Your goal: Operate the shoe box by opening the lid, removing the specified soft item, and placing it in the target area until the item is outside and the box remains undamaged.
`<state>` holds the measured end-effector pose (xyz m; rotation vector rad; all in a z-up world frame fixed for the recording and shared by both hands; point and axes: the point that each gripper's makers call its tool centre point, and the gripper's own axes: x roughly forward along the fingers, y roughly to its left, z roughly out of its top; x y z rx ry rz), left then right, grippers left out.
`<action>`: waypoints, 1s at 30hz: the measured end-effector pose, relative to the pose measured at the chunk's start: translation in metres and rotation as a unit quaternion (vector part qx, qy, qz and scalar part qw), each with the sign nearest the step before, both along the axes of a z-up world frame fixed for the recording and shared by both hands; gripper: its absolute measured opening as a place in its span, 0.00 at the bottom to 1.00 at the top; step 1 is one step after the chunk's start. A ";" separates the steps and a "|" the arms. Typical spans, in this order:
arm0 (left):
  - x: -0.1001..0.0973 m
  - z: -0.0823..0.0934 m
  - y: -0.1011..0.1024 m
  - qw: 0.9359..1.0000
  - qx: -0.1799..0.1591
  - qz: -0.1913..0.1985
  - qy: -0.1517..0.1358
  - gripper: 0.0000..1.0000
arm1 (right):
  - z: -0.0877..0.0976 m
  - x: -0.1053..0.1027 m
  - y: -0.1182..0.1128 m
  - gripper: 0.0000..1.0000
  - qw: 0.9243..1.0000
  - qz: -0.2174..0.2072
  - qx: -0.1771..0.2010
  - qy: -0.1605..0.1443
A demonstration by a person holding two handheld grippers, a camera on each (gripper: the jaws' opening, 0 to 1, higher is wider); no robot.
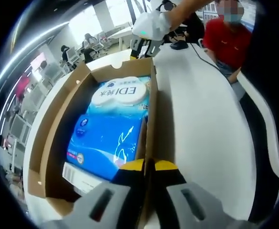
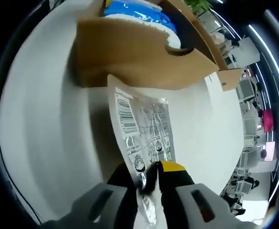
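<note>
An open brown shoe box (image 1: 53,129) lies on a white table (image 1: 211,138). Inside it are a blue soft pack (image 1: 108,140) and a white-topped pack marked EDI (image 1: 120,95). My left gripper (image 1: 149,166) is shut on the box's near side wall, one jaw inside and one outside. In the right gripper view, my right gripper (image 2: 149,174) is shut on the end of a flat silvery packet (image 2: 141,126) with a barcode. The packet hangs over the table (image 2: 44,119), just outside the box's cardboard wall (image 2: 139,62). The blue pack (image 2: 134,12) shows over that wall.
A white-gloved hand (image 1: 151,25) is at the box's far end. A person in a red shirt (image 1: 225,40) sits behind the table, near a black mouse (image 1: 180,45) and its cable. The table's curved edge (image 1: 265,119) runs on the right. Office desks lie beyond.
</note>
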<state>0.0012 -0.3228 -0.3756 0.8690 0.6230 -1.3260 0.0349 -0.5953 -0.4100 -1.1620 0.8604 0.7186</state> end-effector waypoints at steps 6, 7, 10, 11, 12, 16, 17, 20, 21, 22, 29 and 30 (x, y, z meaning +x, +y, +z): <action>0.001 -0.001 0.000 1.000 0.001 0.000 -0.001 0.04 | 0.005 -0.010 0.000 0.14 1.000 0.000 0.003 0.006; 0.001 -0.001 0.000 1.000 0.001 0.000 -0.001 0.04 | 0.005 -0.011 0.000 0.14 1.000 0.001 0.003 0.008; -0.001 0.002 -0.001 1.000 0.000 -0.001 -0.001 0.04 | 0.007 -0.016 -0.002 0.15 1.000 0.004 0.002 0.016; -0.002 0.004 -0.001 1.000 0.000 -0.002 -0.001 0.04 | 0.005 -0.015 -0.003 0.15 1.000 0.005 0.001 0.020; -0.001 0.003 -0.001 1.000 0.000 -0.002 0.000 0.04 | 0.003 -0.014 -0.005 0.15 1.000 0.005 0.000 0.024; -0.001 0.004 -0.001 1.000 0.000 -0.003 0.000 0.04 | 0.005 -0.019 -0.004 0.17 0.999 -0.003 -0.001 0.038; -0.002 0.005 -0.002 1.000 0.000 -0.004 -0.002 0.04 | 0.005 -0.019 -0.004 0.18 0.999 -0.004 -0.001 0.040; 0.000 0.002 -0.001 1.000 0.000 -0.004 -0.001 0.04 | 0.006 -0.022 -0.004 0.19 0.999 -0.006 -0.002 0.045; 0.000 0.002 -0.001 1.000 -0.001 -0.004 -0.002 0.04 | 0.006 -0.023 -0.004 0.19 0.999 -0.006 -0.002 0.046; -0.001 0.004 -0.001 1.000 -0.001 -0.004 -0.001 0.04 | 0.006 -0.023 -0.005 0.19 0.999 -0.007 -0.001 0.046; 0.002 -0.002 0.000 1.000 -0.002 -0.006 0.000 0.04 | 0.006 -0.027 -0.005 0.20 0.998 -0.010 -0.004 0.055; 0.001 -0.002 0.000 1.000 -0.002 -0.006 0.000 0.04 | 0.006 -0.027 -0.006 0.20 0.998 -0.012 -0.002 0.057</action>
